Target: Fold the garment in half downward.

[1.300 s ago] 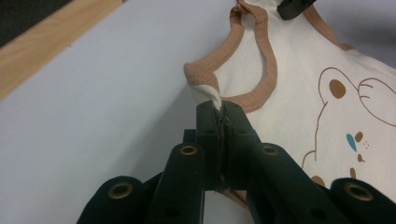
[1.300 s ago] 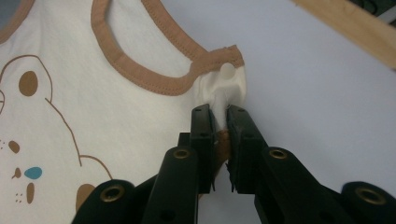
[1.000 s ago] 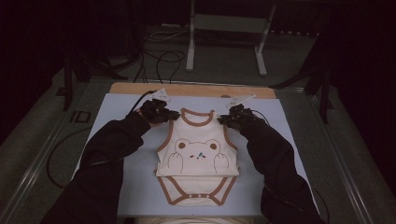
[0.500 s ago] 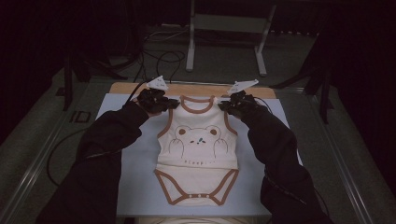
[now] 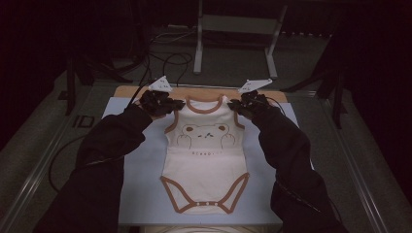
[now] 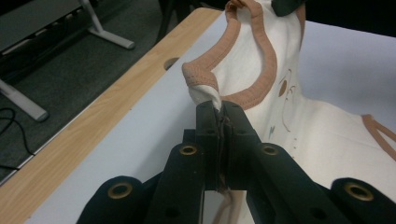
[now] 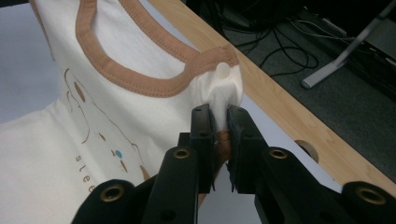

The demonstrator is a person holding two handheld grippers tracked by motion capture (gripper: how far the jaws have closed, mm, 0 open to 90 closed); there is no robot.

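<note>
Gripping the bodysuit (image 5: 206, 145) shoulders, left gripper (image 5: 167, 104) and right gripper (image 5: 240, 104) stay-free clamped at centre frame; blue mat (image 5: 141, 174) beneath, metal stand (image 5: 233, 29) upper centre.

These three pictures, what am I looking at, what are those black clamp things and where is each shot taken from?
A person sits at a table and works with a hand-held tool in each hand; no robot arm is involved. The wide picture comes from a camera above the person, looking forward and down: two dark sleeves reach in from the bottom, the left tool on the left, the right tool on the right. The other two pictures come from small cameras riding on the tools, looking along their black jaws.

On the pale blue mat, which lies on a wooden table, is a cream baby bodysuit with brown trim and a bear print. The left tool is shut on one shoulder strap, the right tool on the other, so the top of the garment is pinched at both shoulders.
</note>
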